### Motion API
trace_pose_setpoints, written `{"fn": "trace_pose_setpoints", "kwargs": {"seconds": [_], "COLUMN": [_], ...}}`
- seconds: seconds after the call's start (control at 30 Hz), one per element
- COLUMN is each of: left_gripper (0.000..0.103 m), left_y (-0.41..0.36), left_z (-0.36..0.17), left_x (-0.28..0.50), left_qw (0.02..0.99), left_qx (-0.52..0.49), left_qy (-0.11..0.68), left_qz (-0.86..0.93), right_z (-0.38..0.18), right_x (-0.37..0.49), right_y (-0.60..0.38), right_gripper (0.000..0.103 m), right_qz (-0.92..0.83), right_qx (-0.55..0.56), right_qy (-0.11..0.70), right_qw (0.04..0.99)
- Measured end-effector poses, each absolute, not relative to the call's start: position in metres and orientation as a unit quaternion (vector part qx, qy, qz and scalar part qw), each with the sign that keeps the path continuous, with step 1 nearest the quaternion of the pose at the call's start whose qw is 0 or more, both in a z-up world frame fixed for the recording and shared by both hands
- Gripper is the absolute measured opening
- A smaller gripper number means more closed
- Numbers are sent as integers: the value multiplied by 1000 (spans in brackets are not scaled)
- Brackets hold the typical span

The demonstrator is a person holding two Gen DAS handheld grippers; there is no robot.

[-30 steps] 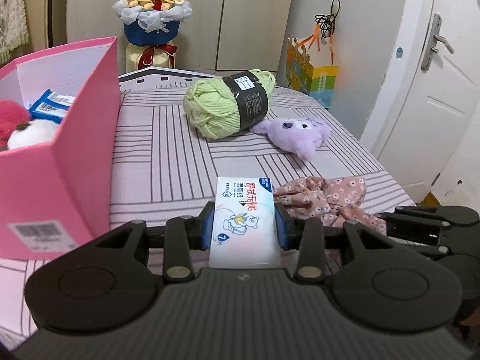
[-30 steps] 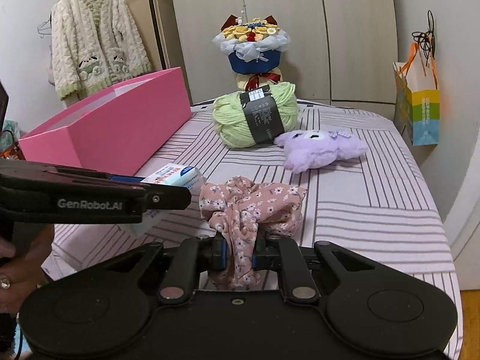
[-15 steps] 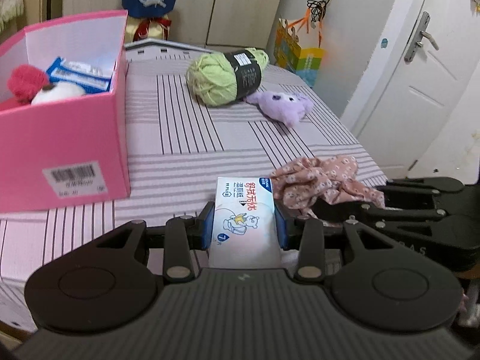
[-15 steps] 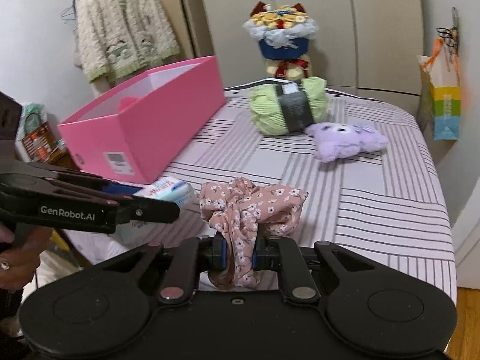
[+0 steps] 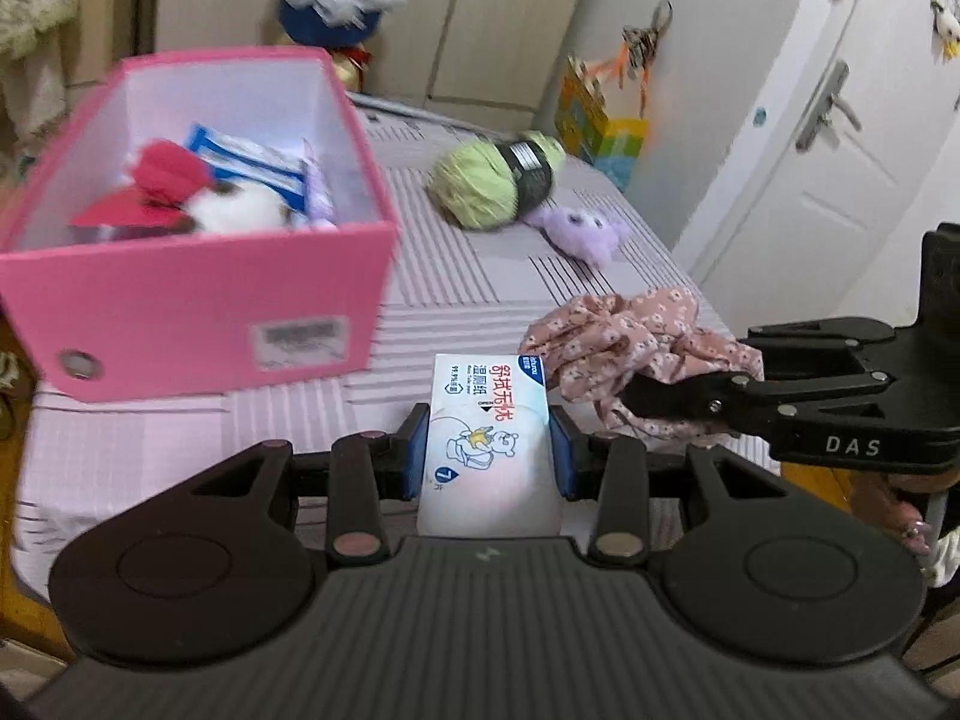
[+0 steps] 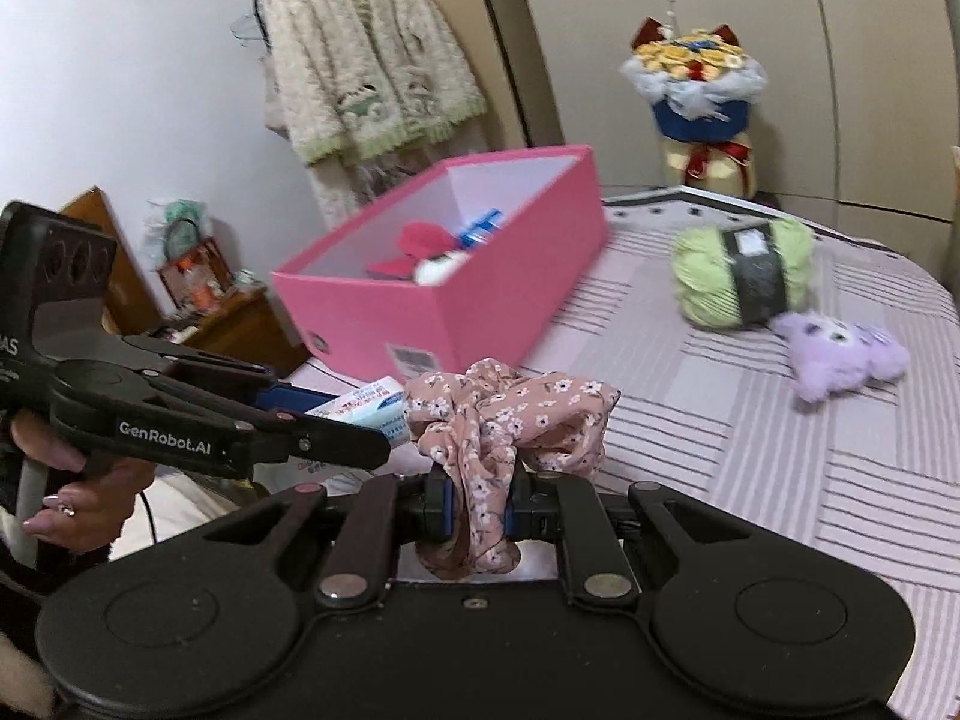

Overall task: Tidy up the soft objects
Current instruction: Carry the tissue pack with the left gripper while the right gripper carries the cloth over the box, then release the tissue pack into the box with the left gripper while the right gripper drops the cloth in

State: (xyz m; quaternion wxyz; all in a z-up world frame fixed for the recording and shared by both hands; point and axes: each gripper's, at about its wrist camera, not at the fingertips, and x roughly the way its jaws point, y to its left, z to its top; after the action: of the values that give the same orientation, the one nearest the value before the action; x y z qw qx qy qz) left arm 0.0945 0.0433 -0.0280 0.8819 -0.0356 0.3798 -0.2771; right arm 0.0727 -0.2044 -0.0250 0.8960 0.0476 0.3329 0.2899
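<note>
Both my claws are loaded above the near edge of the striped bed.

My left gripper (image 5: 489, 459) is clamped on a white wet-wipe pack (image 5: 487, 420); my right gripper (image 6: 477, 507) pinches a pink floral scrunchie (image 6: 510, 414). I see the 2 held side by side, lifted off the pink-and-grey striped bedspread (image 6: 810, 450). The open pink box (image 5: 198, 300) sits ahead on the left, holding a red-and-white plush and blue packets. Green yarn (image 5: 486, 186) and a purple plush (image 5: 579, 231) lie touching farther back. Beyond are beige wardrobes (image 6: 780, 48), a hanging cardigan (image 6: 366, 72), a bouquet (image 6: 699, 90) and a white door (image 5: 840, 168).
</note>
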Motion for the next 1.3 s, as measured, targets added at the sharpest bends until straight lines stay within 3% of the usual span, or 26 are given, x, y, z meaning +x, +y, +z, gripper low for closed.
{"fn": "trace_pose_setpoints", "kwargs": {"seconds": [0.53, 0.87, 1.3], "left_gripper": [39, 39, 39], "left_y": [117, 119, 113], "left_z": [34, 33, 6], "left_x": [140, 217, 317], "left_qw": [916, 925, 919], "left_qx": [-42, 4, 29], "left_qy": [317, 323, 369], "left_qz": [-242, -198, -134], "right_z": [40, 40, 16], "right_x": [122, 189, 273], "right_y": [-134, -100, -57], "right_gripper": [18, 18, 20], "right_qz": [333, 284, 277], "right_qx": [14, -39, -109], "right_qy": [295, 252, 293], "right_qw": [896, 924, 908]}}
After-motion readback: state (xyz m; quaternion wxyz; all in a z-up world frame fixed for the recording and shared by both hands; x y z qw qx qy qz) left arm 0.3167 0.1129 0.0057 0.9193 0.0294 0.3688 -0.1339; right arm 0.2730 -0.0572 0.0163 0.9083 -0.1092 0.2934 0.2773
